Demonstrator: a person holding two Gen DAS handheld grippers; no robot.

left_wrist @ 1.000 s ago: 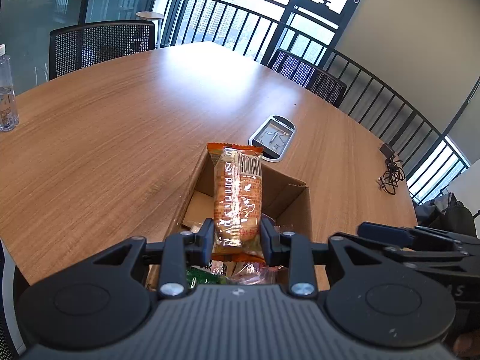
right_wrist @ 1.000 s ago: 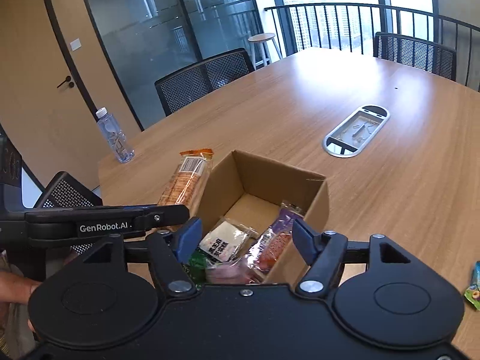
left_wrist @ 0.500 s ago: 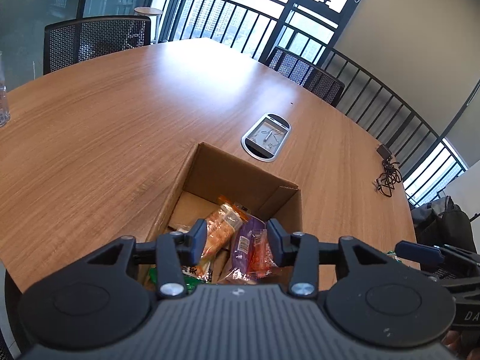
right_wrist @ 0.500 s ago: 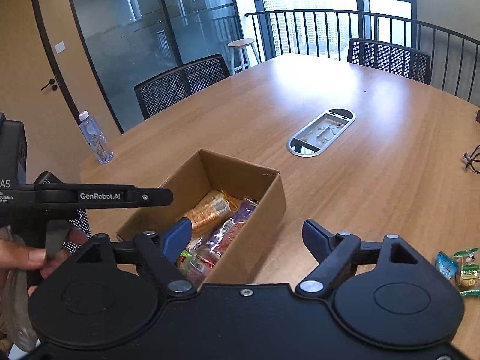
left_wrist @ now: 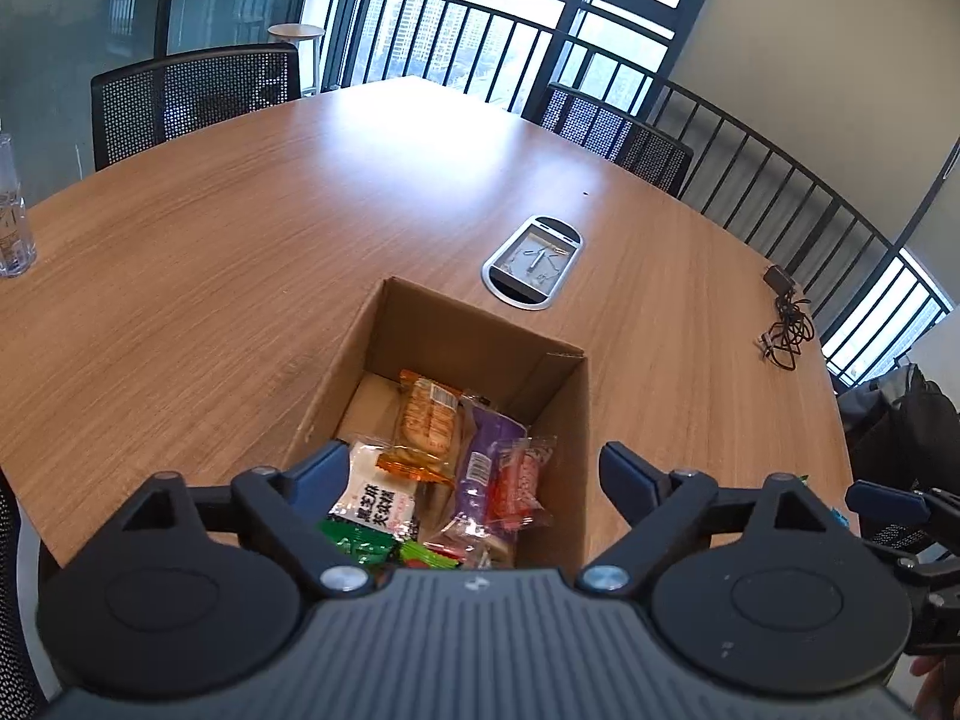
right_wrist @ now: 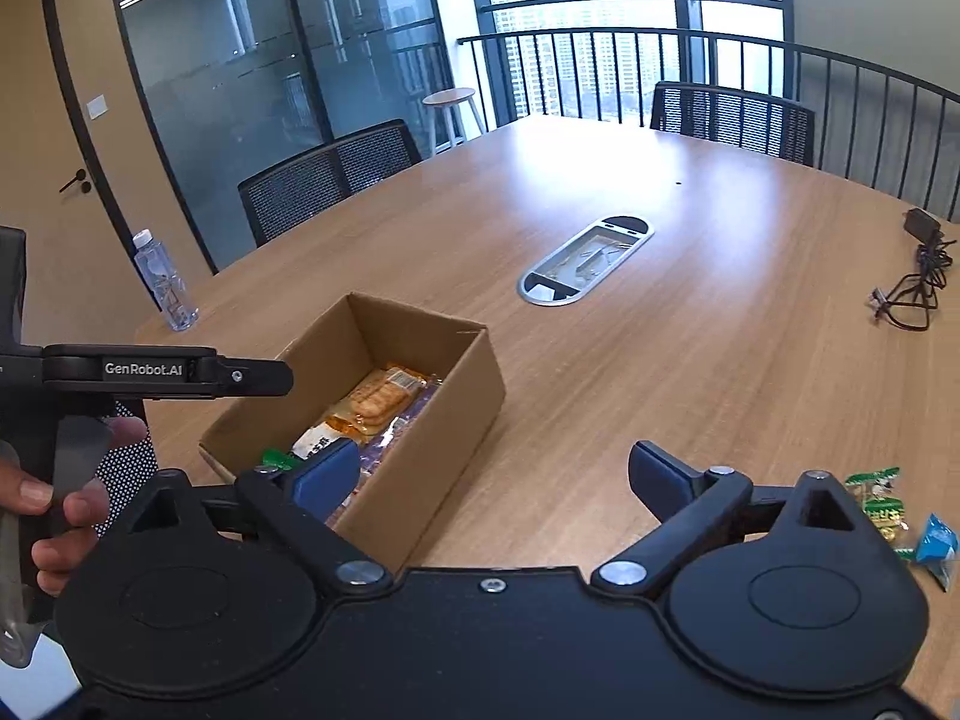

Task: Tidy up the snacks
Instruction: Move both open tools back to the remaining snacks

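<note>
An open cardboard box (left_wrist: 456, 330) (right_wrist: 462, 396) stands on the wooden table. In it lie an orange cracker pack (left_wrist: 427, 423) (right_wrist: 375, 399), a purple pack (left_wrist: 483, 468), a red pack (left_wrist: 523, 477), a white pack (left_wrist: 375, 501) and green packs (left_wrist: 360, 543). My left gripper (left_wrist: 474, 474) is open and empty, above the box's near end. My right gripper (right_wrist: 492, 477) is open and empty, to the right of the box. A green snack pack (right_wrist: 879, 501) and a blue one (right_wrist: 936, 546) lie on the table at the right.
A metal cable hatch (left_wrist: 534, 267) (right_wrist: 585, 261) is set in the table beyond the box. A water bottle (right_wrist: 163, 279) (left_wrist: 12, 222) stands at the left edge. A black charger cable (left_wrist: 786, 330) (right_wrist: 912, 279) lies at the right. Mesh chairs (left_wrist: 192, 99) surround the table.
My left gripper let go of the orange cracker pack, which now lies in the box, and opened wide. My right gripper moved right, away from the box, bringing the loose snacks into view.
</note>
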